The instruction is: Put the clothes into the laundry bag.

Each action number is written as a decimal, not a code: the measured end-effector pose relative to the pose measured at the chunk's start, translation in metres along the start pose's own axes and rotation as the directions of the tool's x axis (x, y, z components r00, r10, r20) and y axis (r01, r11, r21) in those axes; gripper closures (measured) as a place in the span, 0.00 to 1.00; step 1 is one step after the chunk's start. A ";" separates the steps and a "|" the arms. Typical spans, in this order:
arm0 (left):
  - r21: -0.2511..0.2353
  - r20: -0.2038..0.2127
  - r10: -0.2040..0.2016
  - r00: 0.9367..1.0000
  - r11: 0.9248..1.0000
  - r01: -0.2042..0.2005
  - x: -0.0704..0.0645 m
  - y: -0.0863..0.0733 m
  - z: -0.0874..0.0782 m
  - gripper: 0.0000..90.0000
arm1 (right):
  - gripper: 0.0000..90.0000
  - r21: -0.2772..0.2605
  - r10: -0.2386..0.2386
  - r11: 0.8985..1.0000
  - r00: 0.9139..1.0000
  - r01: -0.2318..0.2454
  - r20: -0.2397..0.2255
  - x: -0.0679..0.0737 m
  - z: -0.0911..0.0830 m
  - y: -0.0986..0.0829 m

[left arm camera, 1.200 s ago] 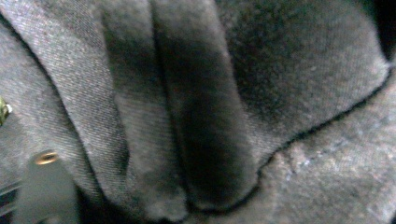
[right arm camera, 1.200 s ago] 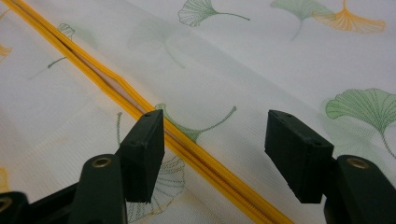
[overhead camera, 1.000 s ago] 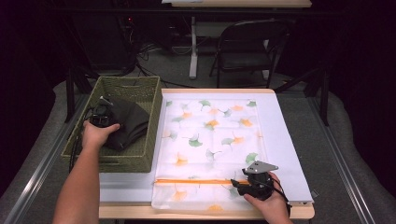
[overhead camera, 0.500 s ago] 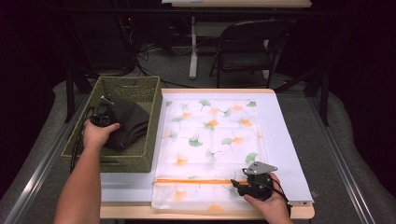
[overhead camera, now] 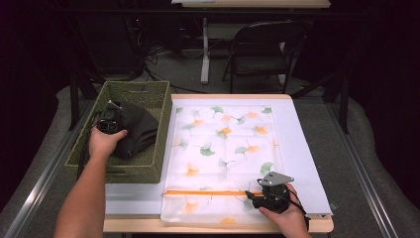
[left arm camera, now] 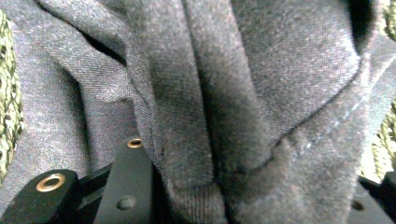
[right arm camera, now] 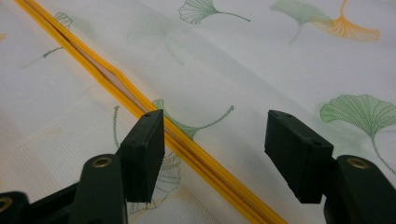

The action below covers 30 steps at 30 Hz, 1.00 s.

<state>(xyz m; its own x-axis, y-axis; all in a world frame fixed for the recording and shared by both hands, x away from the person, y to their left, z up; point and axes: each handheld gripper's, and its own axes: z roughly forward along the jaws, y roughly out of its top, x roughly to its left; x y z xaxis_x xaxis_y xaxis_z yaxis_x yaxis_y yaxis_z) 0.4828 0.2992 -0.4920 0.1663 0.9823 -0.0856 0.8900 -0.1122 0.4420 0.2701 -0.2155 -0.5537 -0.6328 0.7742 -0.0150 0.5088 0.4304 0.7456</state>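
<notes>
High view: orange zipper (overhead camera: 208,192) lengthwise left-right, right hand-held gripper (overhead camera: 249,194) spread w/ jaws astride.

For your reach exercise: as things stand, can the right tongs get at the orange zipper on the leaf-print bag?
Probably yes: the right tongs stand open directly over the orange zipper, nothing between.

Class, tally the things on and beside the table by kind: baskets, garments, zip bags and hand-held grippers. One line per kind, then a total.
Baskets: 1, the green woven basket
Garments: 1, the dark grey garment lying in it
Zip bags: 1, the leaf-print bag with an orange zip
Grippers: 2, the left gripper and the right gripper
Total: 5
</notes>
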 end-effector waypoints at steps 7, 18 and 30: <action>-0.019 0.031 -0.010 0.999 1.000 0.011 0.000 0.002 -0.014 0.67 | 0.42 -0.004 -0.008 1.000 1.000 0.008 -0.004 -0.002 0.001 0.001; -0.015 0.009 0.027 1.000 1.000 -0.027 -0.006 0.010 -0.042 0.67 | 0.42 -0.006 -0.015 1.000 1.000 0.015 -0.011 0.000 0.003 0.003; -0.021 0.011 0.040 0.999 0.999 -0.040 -0.012 0.014 -0.075 0.67 | 0.42 -0.006 -0.019 1.000 0.999 0.018 -0.030 0.002 0.006 0.008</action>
<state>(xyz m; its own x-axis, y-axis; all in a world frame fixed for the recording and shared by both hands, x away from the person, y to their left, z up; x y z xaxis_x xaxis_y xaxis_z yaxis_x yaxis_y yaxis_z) 0.4618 0.2968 -0.4179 0.2066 0.9753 -0.0780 0.8734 -0.1479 0.4640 0.2763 -0.2084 -0.5518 -0.6592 0.7519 -0.0091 0.4933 0.4415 0.7495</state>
